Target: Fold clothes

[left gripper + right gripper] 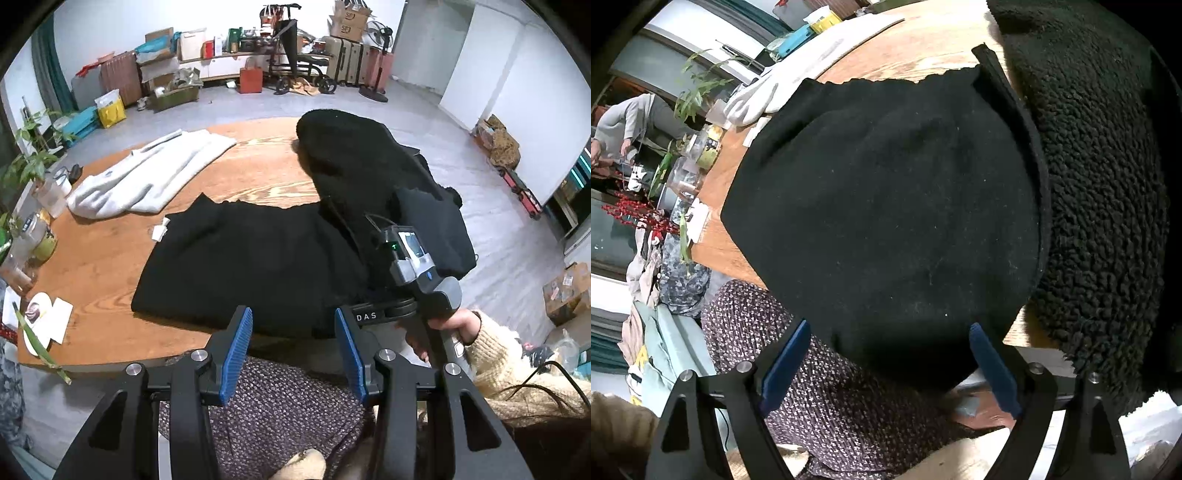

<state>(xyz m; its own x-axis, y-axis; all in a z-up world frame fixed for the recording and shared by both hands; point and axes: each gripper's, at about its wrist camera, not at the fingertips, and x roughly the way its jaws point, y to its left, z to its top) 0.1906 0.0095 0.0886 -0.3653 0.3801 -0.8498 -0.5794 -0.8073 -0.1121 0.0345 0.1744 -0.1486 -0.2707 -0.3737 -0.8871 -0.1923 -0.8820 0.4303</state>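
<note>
A black knit garment lies folded on the round wooden table, its near edge hanging over the table's front. It fills the right wrist view. A black fleece garment lies heaped to its right, also in the right wrist view. My left gripper is open and empty, just short of the black knit's near edge. My right gripper is open at that hanging edge, its body visible in the left wrist view. A white garment lies folded at the table's far left.
Jars and glasses, plants and papers crowd the table's left edge. My lap in a patterned skirt is below the table's front. Boxes, suitcases and a fan line the far wall. Another person stands at left.
</note>
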